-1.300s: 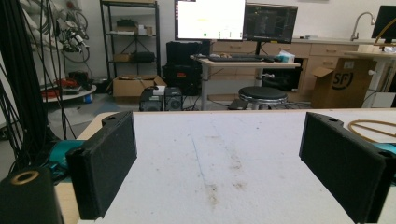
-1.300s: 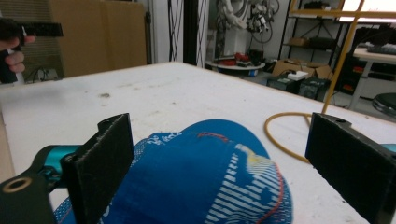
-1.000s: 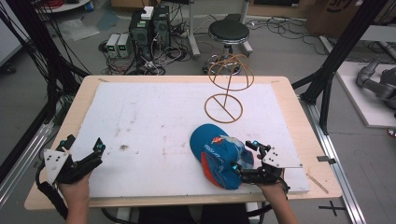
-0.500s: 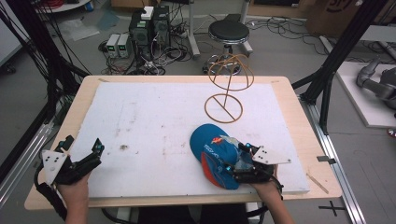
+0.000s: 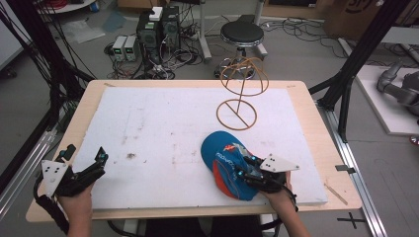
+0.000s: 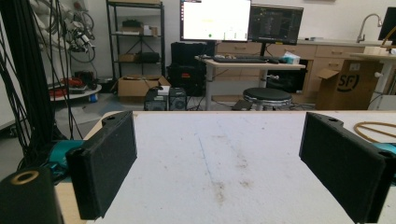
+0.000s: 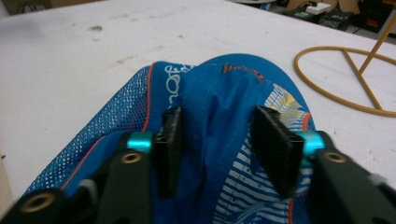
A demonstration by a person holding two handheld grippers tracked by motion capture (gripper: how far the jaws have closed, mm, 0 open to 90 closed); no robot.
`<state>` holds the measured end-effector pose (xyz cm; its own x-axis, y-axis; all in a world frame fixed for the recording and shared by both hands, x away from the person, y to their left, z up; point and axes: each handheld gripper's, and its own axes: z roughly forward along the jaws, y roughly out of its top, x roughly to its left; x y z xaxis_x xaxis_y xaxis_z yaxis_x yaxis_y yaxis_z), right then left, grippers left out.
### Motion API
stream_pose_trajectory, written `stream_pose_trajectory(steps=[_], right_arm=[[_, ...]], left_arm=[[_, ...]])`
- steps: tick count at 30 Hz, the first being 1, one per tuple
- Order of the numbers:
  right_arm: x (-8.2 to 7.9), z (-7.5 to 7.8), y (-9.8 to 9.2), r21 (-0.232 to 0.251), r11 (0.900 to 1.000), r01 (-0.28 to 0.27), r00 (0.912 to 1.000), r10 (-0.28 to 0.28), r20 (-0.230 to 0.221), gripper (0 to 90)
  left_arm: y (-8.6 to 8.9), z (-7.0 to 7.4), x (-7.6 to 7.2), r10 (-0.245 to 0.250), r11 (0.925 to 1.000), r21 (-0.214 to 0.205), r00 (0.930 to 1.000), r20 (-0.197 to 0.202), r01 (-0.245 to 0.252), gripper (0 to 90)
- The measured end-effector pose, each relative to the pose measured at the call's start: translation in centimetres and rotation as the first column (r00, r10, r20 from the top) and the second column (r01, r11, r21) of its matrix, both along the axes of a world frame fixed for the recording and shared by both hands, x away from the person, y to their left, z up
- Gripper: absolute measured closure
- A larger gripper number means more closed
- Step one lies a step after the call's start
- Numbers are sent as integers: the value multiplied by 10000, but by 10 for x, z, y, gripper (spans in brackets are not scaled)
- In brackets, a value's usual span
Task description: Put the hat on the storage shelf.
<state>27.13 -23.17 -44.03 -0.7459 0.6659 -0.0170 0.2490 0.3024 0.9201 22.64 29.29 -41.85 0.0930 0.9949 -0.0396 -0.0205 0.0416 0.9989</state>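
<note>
A blue cap (image 5: 221,157) with orange trim and a mesh side lies on the white foam board (image 5: 158,118) at the front right. My right gripper (image 5: 242,166) sits on top of it. In the right gripper view the jaws (image 7: 219,144) squeeze a raised fold of the cap's fabric (image 7: 219,93) between their pads. My left gripper (image 5: 86,152) hovers at the front left corner of the board, open, with only bare board between its pads (image 6: 219,163). A gold wire hat stand (image 5: 240,96) rises behind the cap.
The stand's round base ring (image 7: 359,77) lies just beyond the cap, and its edge shows at the right of the left gripper view (image 6: 373,126). The wooden table (image 5: 306,113) frames the board. Black frame posts, a stool (image 5: 242,33) and cables stand past the far edge.
My right gripper has slid left and forward onto the cap and its jaws have drawn in on the fabric. The left gripper has stayed in place.
</note>
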Motion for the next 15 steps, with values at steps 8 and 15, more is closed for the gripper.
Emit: stream_pose_trajectory(steps=[8, 15], right_arm=[[2, 2, -1, -366, 9992, 161, 9996, -169, -208, 850], [-1, 9, -5, 130, 9986, 521, 9981, -525, 309, 880]], left_arm=[[0, 0, 0, -18, 10000, -13, 10000, -9, 18, 115], [0, 0, 0, -8, 10000, -4, 10000, -11, 8, 116]])
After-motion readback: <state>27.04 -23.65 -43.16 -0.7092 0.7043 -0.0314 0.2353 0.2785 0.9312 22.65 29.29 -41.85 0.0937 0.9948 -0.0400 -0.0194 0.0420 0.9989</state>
